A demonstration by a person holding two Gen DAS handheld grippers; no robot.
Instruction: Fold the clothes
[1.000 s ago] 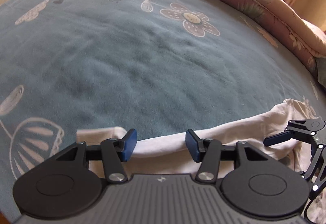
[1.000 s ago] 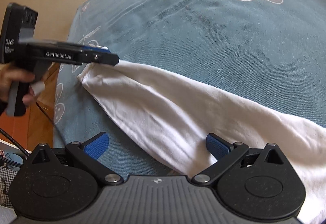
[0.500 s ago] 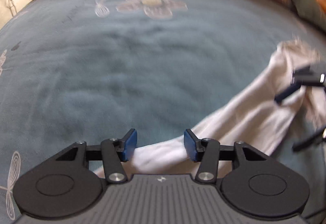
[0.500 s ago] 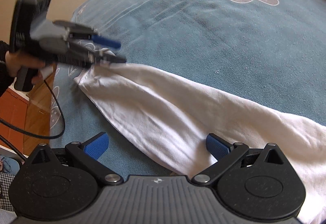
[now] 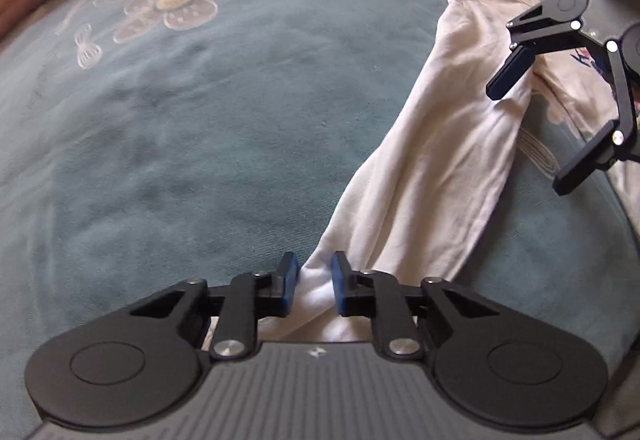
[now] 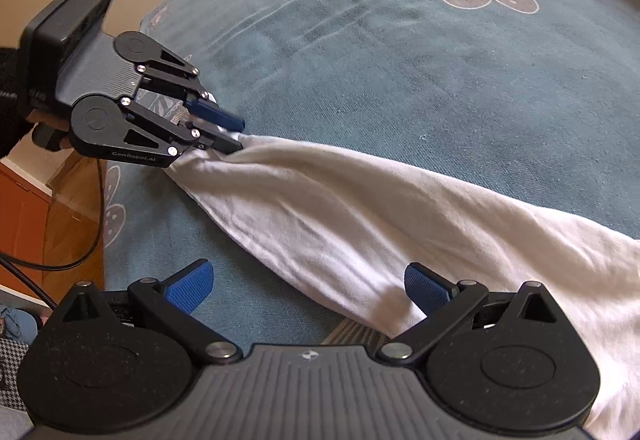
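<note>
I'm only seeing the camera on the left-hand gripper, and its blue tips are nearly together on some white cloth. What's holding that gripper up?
Observer: A person's hand grips its handle; that shows only in the right wrist view.
Visitor: Does anything trail off it?
Observer: Yes, a black cable loops down beside the bed's edge.
Visitor: What's past that edge?
Observer: An orange-brown wooden cabinet stands there.
Visitor: And the cloth?
Observer: The left gripper is closing on the narrow end of the white garment, which widens toward the open right gripper.
</note>
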